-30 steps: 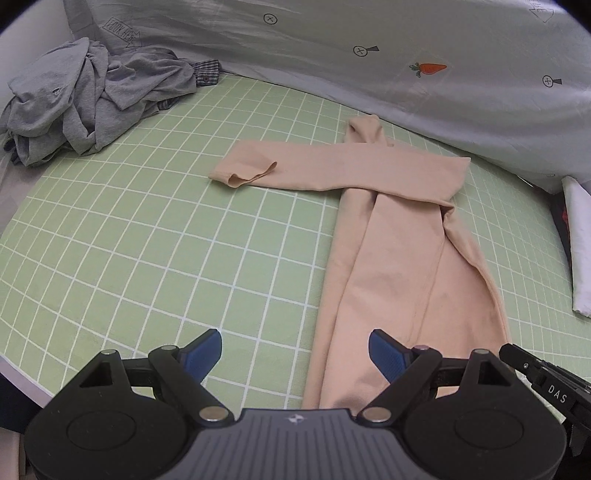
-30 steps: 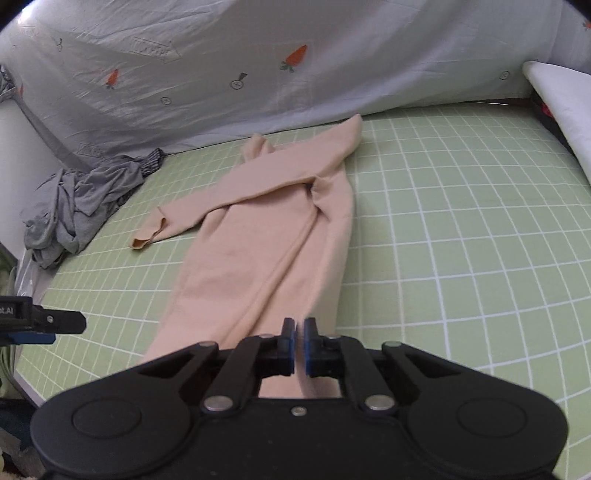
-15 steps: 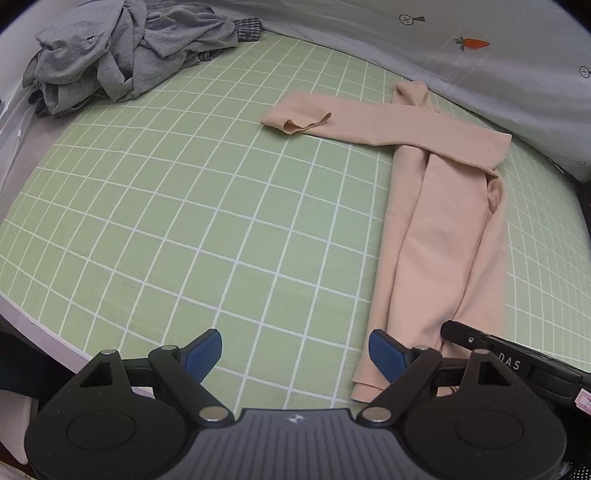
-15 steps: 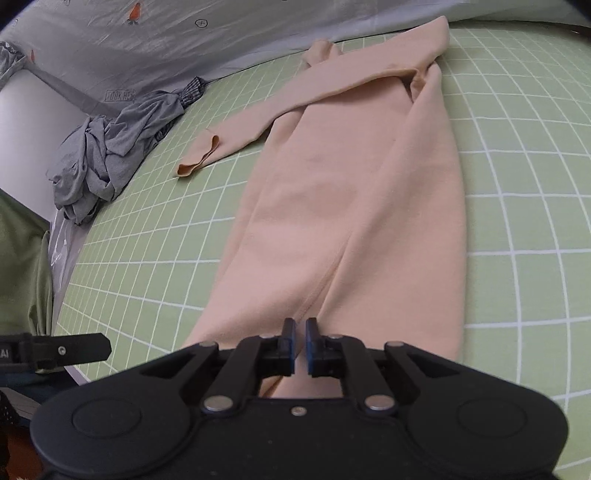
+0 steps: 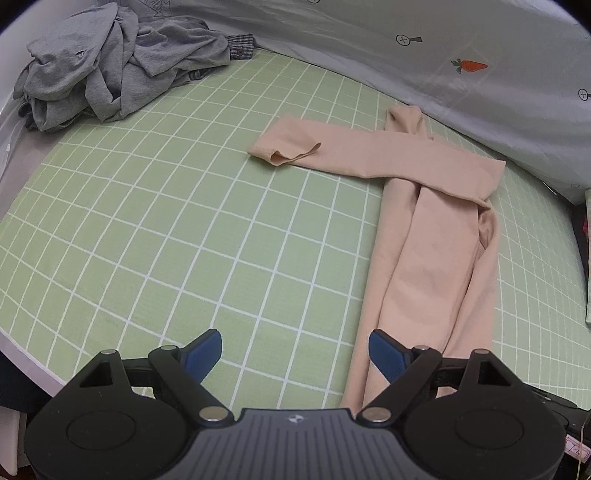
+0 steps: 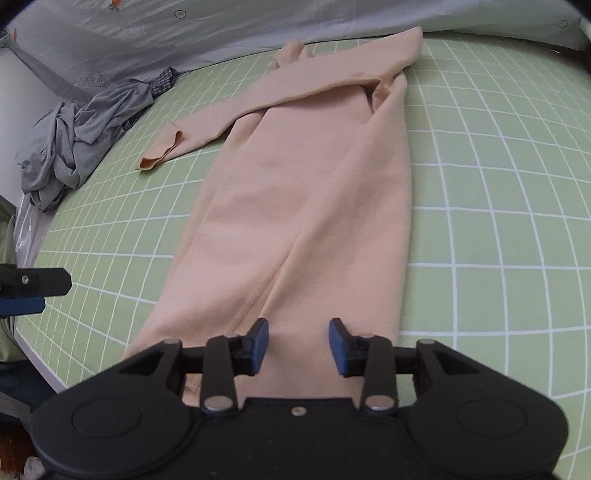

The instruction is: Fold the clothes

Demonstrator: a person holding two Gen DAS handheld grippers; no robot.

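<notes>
Green checked bedsheet (image 6: pixel 498 184), peach garment (image 6: pixel 303 206) below right gripper (image 6: pixel 298 345), jaws opening

We've got two wrist fisheyes, both tilted steeply down at the green checked bed sheet (image 5: pixel 184 229). Left cam sits over the near-left edge, w/ the left gripper (image 5: pixel 295 350) at frame bottom, looking across bare sheet. Right cam sits close over the hem of the peach garment (image 6: pixel 295 206), w/ the right gripper (image 6: pixel 298 347) at bottom. Both share the garment, the grey clothes pile (image 5: pixel 110 62) and the grey duvet (image 6: pixel 184 33) at the back.
</notes>
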